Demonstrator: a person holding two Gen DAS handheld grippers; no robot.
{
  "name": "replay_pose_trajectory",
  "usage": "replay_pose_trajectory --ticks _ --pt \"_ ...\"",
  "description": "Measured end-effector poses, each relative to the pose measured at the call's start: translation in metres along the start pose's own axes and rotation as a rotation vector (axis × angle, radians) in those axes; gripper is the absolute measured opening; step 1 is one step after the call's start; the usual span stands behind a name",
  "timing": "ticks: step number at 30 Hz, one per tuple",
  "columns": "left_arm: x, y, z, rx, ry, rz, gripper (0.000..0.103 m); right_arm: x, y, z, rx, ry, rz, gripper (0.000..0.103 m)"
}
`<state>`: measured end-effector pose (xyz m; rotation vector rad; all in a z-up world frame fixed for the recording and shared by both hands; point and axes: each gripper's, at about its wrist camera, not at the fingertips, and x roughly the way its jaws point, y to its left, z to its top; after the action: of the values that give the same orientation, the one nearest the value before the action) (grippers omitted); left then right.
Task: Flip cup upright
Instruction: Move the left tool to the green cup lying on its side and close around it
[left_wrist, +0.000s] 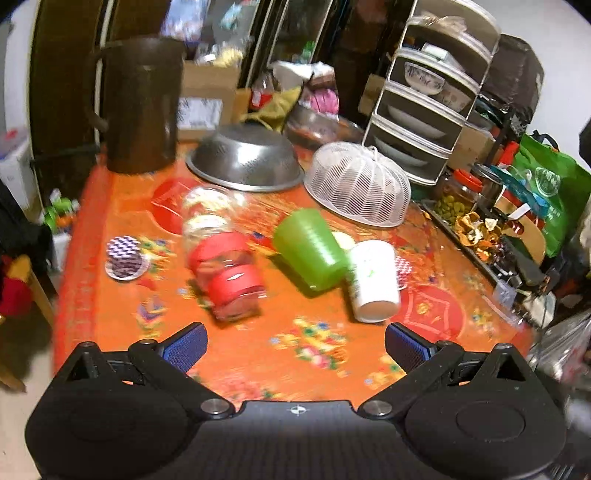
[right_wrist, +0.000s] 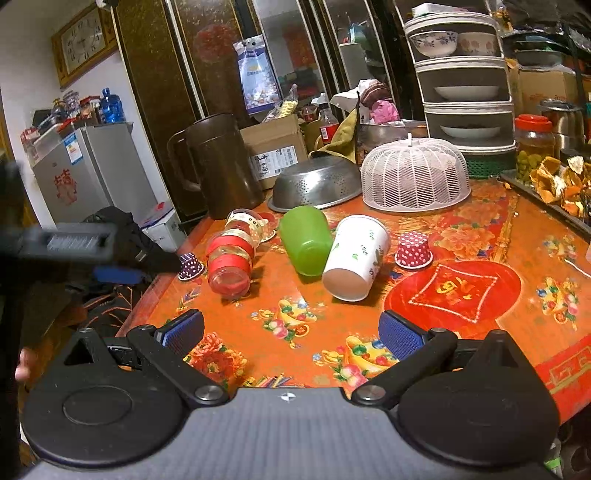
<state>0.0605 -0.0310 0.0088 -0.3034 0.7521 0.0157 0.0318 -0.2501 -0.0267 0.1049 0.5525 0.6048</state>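
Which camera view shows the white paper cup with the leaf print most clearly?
The right wrist view. There the white paper cup is sharp: it lies on its side beside the green cup, and its leaf print shows. In the left wrist view the same cup is blurred by motion and its print is hard to read.

the wall clock (right_wrist: 83, 42) at ten o'clock shows numerals on its dial. the clear jar (right_wrist: 246, 221) lying on the worktop (right_wrist: 480, 332) bears small dark letters, too small to read. the cardboard box (right_wrist: 275, 149) carries a printed label, its writing unreadable.
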Motion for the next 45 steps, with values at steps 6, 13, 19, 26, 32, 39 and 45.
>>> replay_pose_trajectory --ticks 6,13,19,26,32,39,45 --pt "0.051 -0.036 0.044 -0.057 0.088 0.027 0.1 -0.007 -0.01 -0.006 0.003 0.004 0.003 0.102" --pt "0.121 -0.029 0.074 -0.218 0.211 0.09 0.09 -0.021 -0.027 -0.011 0.023 -0.008 0.015 0.102" --pt "0.153 -0.037 0.082 -0.243 0.262 0.146 0.085 -0.023 -0.046 -0.013 0.057 -0.019 0.01 0.102" --pt "0.177 -0.039 0.086 -0.287 0.274 0.183 0.084 -0.022 -0.058 -0.016 0.088 -0.027 0.023 0.102" --pt "0.184 -0.036 0.085 -0.31 0.257 0.237 0.081 -0.023 -0.068 -0.017 0.108 -0.034 0.028 0.102" --pt "0.194 -0.039 0.081 -0.29 0.256 0.262 0.077 -0.02 -0.073 -0.018 0.12 -0.028 0.033 0.102" --pt "0.196 -0.041 0.078 -0.26 0.265 0.269 0.068 -0.023 -0.073 -0.018 0.12 -0.034 0.032 0.102"
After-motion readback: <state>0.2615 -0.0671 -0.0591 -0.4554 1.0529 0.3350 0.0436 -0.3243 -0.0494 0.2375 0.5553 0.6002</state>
